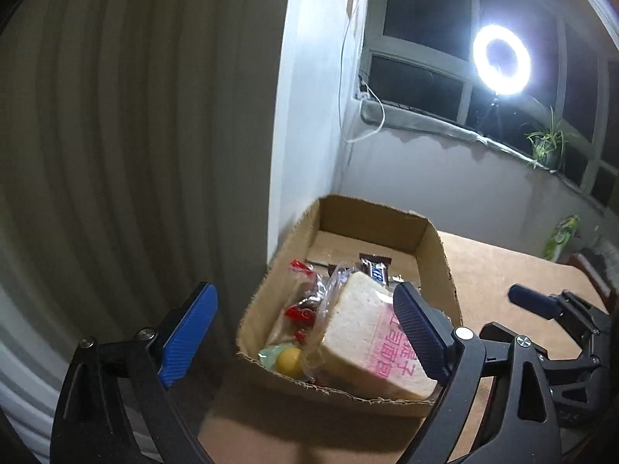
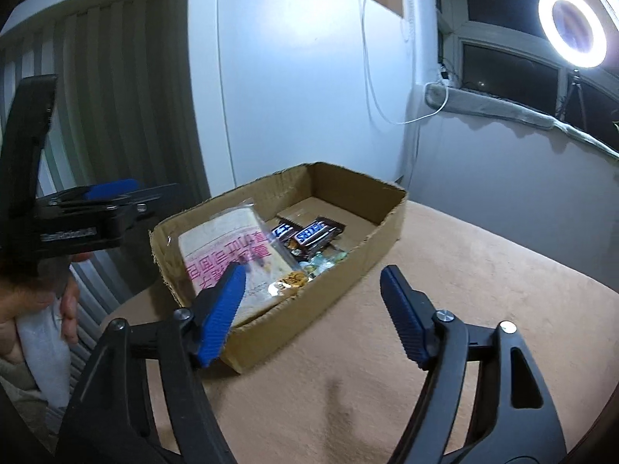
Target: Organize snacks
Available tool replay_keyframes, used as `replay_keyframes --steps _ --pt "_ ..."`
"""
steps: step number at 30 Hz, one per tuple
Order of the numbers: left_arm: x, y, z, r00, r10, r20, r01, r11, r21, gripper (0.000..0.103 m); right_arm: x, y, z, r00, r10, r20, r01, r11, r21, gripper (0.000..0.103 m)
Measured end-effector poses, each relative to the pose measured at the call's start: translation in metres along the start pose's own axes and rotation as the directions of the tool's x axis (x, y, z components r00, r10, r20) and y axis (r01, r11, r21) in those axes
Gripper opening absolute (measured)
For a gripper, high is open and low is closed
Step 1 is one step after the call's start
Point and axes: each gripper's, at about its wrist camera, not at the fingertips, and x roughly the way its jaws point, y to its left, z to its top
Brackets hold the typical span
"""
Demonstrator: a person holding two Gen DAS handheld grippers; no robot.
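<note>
Item: I am hovering both grippers, left (image 1: pixel 305 332) and right (image 2: pixel 313 309), fingers apart and empty, risking snagging the cardboard box (image 2: pixel 387 208) rim and dragging it.

Far half of the box (image 2: pixel 390 208) lies bare; bread (image 2: pixel 232 255) and bars (image 2: pixel 313 234) crowd the near end; wall (image 2: pixel 294 77) close behind.

Open cardboard box (image 2: pixel 336 270) on tan table, near wall. Inside: bagged bread slice (image 1: pixel 371 332) with pink print, tilted against near wall; two Snickers bars (image 2: pixel 309 234) behind; red-wrapped candies (image 1: pixel 300 311), yellow-green sweets (image 1: pixel 284 359) alongside.
</note>
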Motion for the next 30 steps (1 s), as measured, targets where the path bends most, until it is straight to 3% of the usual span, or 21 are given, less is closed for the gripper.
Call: replay_keyframes --steps 2,4,6,13,22,30 --pt "-0.013 -0.004 0.002 0.999 0.013 0.039 -0.013 1.000 0.004 0.103 -0.004 -0.003 -0.002 1.000 -0.013 0.006 0.013 1.000 0.011 0.080" --pt "-0.022 -0.009 0.002 0.998 0.018 0.060 -0.019 1.000 0.011 0.103 -0.010 -0.005 -0.005 0.999 -0.028 0.017 0.027 0.999 0.019 0.098" --pt "-0.030 -0.017 0.003 0.997 0.013 0.073 -0.016 0.999 0.029 0.103 -0.019 -0.009 -0.008 0.998 -0.051 0.034 0.050 0.998 0.029 0.103" --pt "-0.055 -0.043 -0.002 0.994 -0.019 0.103 0.013 0.998 0.063 0.103 -0.053 -0.039 -0.021 0.985 -0.171 0.040 0.167 0.982 0.086 0.103" --pt "-0.065 -0.102 -0.013 0.991 -0.108 0.078 0.095 0.983 0.154 0.103 -0.107 -0.087 -0.046 0.943 -0.331 0.026 0.323 0.933 0.157 0.103" --pt "-0.060 -0.146 -0.029 0.972 -0.234 0.015 0.229 0.962 0.151 0.103 -0.155 -0.123 -0.067 0.907 -0.419 0.028 0.404 0.889 0.215 0.103"
